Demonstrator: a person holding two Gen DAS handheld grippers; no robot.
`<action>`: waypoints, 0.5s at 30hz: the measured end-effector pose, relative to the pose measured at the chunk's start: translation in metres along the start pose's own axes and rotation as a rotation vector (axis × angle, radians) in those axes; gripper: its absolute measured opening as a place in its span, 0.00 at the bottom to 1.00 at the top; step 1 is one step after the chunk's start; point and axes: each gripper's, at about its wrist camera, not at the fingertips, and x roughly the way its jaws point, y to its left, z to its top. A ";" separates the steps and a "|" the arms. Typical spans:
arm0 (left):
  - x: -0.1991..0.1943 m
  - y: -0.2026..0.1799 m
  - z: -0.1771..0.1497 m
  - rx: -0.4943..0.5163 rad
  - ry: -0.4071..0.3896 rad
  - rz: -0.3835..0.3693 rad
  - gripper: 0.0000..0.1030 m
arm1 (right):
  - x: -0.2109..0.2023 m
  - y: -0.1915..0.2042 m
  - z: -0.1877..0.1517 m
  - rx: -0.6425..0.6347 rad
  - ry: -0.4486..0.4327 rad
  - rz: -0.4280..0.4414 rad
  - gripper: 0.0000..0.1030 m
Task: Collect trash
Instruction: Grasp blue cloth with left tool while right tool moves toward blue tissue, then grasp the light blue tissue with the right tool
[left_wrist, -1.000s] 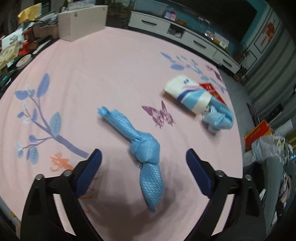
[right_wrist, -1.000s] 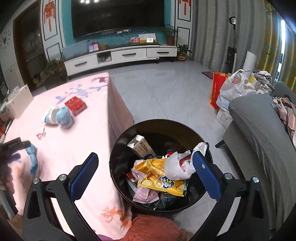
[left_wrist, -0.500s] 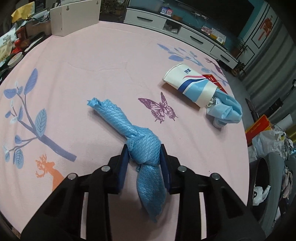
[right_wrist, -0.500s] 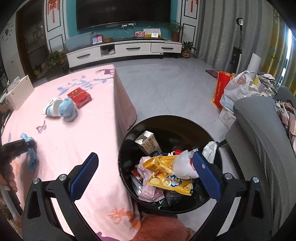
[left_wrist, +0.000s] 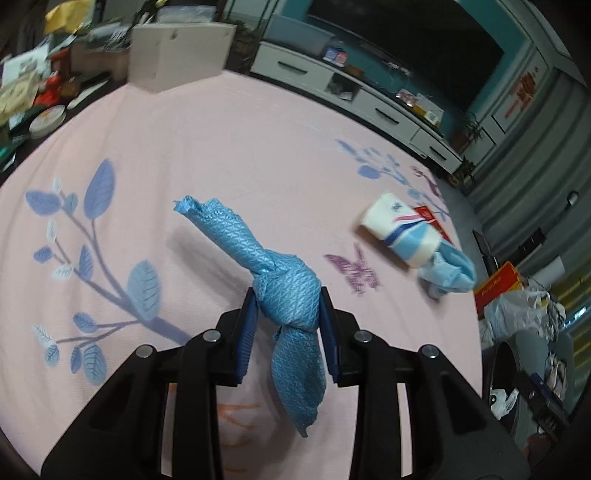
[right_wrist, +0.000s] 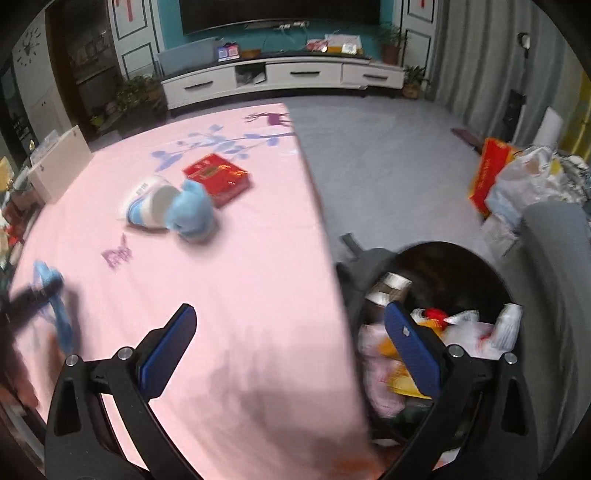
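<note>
2 leftovers on pink tablecloth (right_wrist: 229, 280): paper cup (right_wrist: 149, 205) w/ blue wad (right_wrist: 192, 212), red box (right_wrist: 218, 177).

Left hand-held gripper (left_wrist: 287, 317) clamped, right (right_wrist: 291, 328) wide apart.

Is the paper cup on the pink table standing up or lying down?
Lying down. The cup rests on its side on the tablecloth, with crumpled blue stuff at its mouth.

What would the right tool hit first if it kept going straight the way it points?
Most likely the pink tablecloth near the table's edge: the open right tool aims down at bare cloth. The bin sits off to its right. Depth is hard to judge.
</note>
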 end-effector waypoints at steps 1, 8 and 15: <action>0.001 0.005 0.000 -0.016 0.002 0.010 0.32 | 0.006 0.009 0.008 0.022 0.006 0.030 0.97; -0.002 0.015 0.000 -0.055 0.003 -0.023 0.32 | 0.057 0.049 0.065 0.189 0.040 0.162 0.97; -0.002 0.012 -0.002 -0.053 0.008 -0.049 0.32 | 0.101 0.057 0.092 0.239 0.094 0.132 0.74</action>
